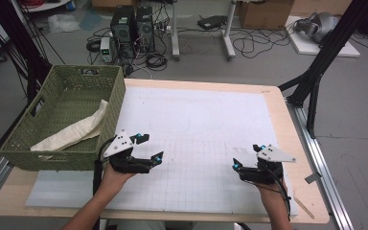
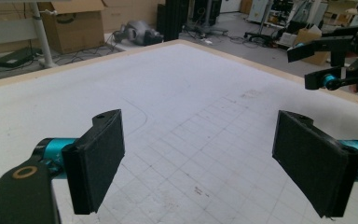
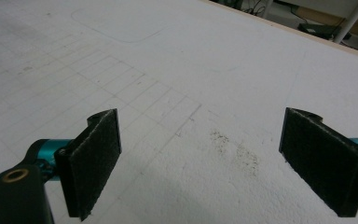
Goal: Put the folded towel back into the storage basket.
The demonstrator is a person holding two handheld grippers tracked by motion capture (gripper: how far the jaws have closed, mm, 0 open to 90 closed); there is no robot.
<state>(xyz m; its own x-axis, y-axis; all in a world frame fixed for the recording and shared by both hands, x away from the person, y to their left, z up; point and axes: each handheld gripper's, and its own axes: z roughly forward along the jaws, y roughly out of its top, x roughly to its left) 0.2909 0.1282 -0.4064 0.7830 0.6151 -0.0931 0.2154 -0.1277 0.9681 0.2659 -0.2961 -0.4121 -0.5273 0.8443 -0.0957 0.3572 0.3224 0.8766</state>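
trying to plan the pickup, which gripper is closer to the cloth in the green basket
Left. The left gripper hovers open just right of the basket holding the cloth. The right gripper is open across the mat, near the table's right edge.

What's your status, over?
Left gripper open, empty. Right gripper open, empty. Cloth in basket, untouched. Nothing blocking on mat.
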